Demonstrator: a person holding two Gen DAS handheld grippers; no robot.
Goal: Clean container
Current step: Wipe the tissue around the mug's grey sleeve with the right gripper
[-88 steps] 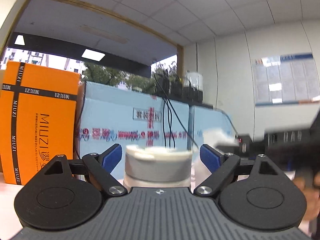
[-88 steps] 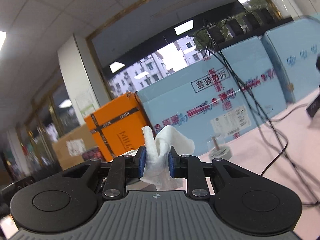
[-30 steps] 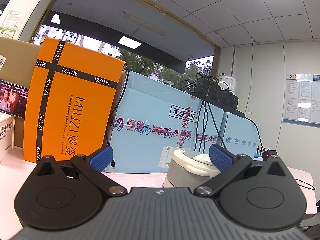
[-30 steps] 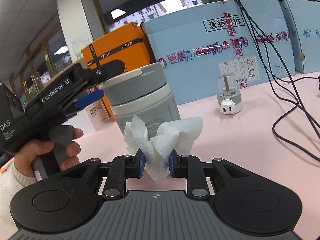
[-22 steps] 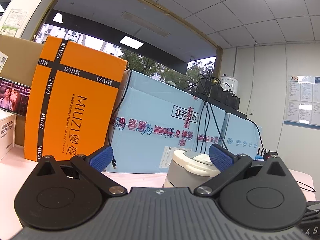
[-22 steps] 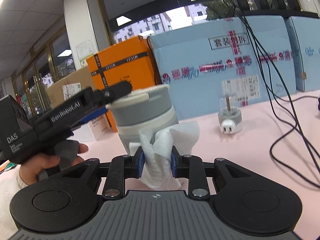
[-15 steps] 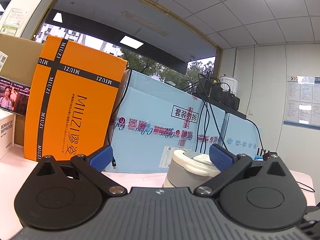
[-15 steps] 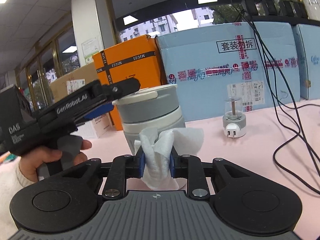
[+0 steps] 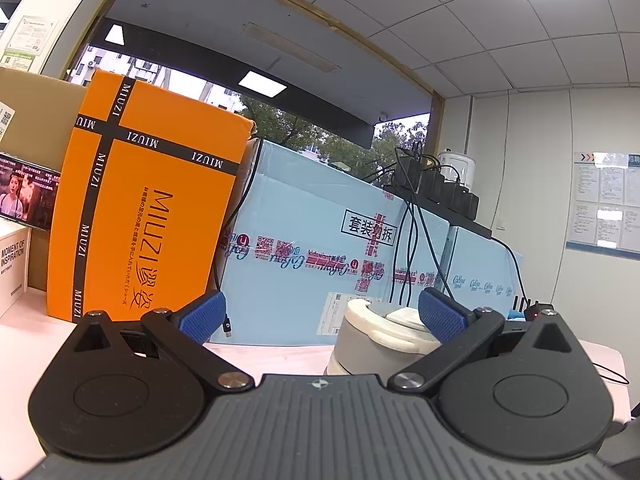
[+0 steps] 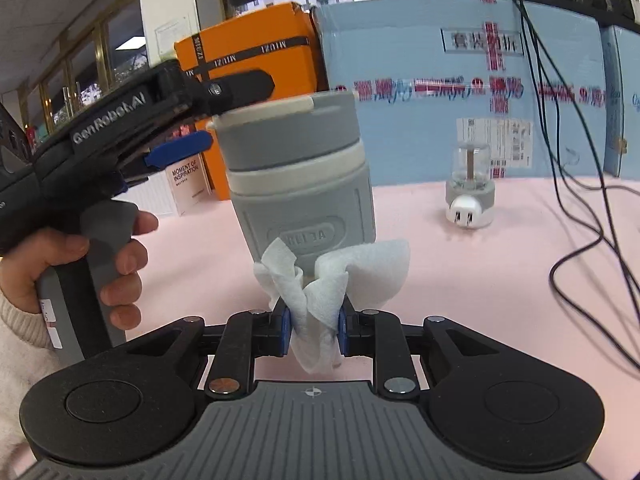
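Left claw (image 9: 320, 314) is standing wide open around grey lidded plastic container (image 10: 298, 176), bracing it; right claw (image 10: 312, 330) is clamping white crumpled paper tissue (image 10: 332, 276), presenting it for wiping.

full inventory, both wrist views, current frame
container: 1, grey with white band and lid, upright on the table
tissue: 1, white, pinched in right gripper, in front of the container's base
table: 1, pink
orange box: 1, orange with black bands, back left
blue boxes: at least 2, light blue, along the back
small plug-in device: 1, clear, grey, white, right of container
cables: several, black, right side
left gripper: open, right pad at container's lid
right gripper: shut on tissue
hand: 1, on left gripper's handle
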